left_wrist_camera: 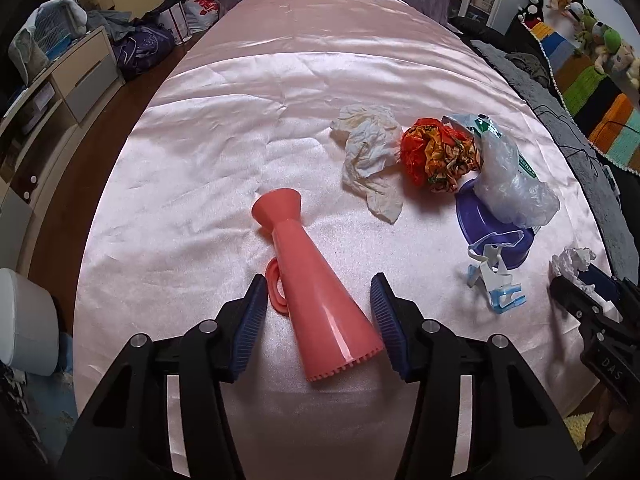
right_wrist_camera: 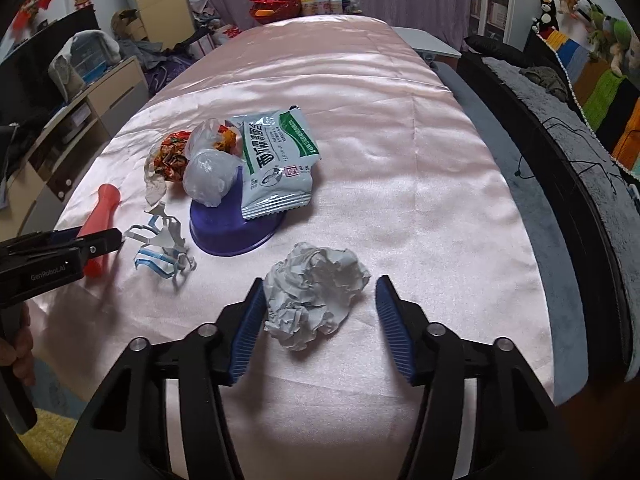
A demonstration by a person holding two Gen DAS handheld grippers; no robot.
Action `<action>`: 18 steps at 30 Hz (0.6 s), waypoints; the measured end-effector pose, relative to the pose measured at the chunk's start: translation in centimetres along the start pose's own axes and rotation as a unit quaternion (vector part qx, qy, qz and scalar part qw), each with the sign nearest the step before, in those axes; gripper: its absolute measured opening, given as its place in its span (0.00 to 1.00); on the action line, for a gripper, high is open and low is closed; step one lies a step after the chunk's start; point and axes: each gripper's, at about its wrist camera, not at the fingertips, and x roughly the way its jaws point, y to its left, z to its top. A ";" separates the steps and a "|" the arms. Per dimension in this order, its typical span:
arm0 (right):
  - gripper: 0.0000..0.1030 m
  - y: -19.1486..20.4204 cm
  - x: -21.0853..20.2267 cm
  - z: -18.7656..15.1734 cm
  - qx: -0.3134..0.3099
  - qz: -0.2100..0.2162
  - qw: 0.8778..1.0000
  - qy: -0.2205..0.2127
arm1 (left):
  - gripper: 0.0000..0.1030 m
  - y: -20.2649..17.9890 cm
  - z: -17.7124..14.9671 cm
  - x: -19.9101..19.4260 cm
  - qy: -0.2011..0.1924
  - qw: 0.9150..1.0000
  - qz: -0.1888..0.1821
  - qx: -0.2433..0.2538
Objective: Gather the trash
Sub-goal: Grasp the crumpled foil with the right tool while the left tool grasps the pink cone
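Funnel (left_wrist_camera: 316, 280) flat, narrow mouth away from left gripper (left_wrist_camera: 318, 320)

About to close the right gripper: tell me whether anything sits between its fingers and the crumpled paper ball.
Nothing visible does. The crumpled paper ball lies on the pink cloth between the open fingers of the right gripper, nearer its left finger. The purple bowl sits farther away.

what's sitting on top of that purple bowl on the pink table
On the purple bowl rest a green-and-white packet and a clear plastic bag. The bowl's inside is hidden; whether it stands upright or upside down is unclear.
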 end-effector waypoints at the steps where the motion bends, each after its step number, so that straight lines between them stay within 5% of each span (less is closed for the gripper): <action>1: 0.35 -0.3 -0.1 0.0 0.002 -0.004 1.000 -0.001 | 0.46 0.0 -0.1 -0.1 0.000 1.000 -0.001 0.001; 5: 0.25 -1.4 -0.6 -0.1 0.026 0.024 0.999 0.002 | 0.31 0.2 -0.9 -1.0 -0.005 1.000 -0.004 0.007; 18: 0.22 0.7 -5.0 -2.7 0.006 0.039 0.999 0.006 | 0.31 -0.7 -6.4 -6.0 -0.006 0.999 -0.033 0.022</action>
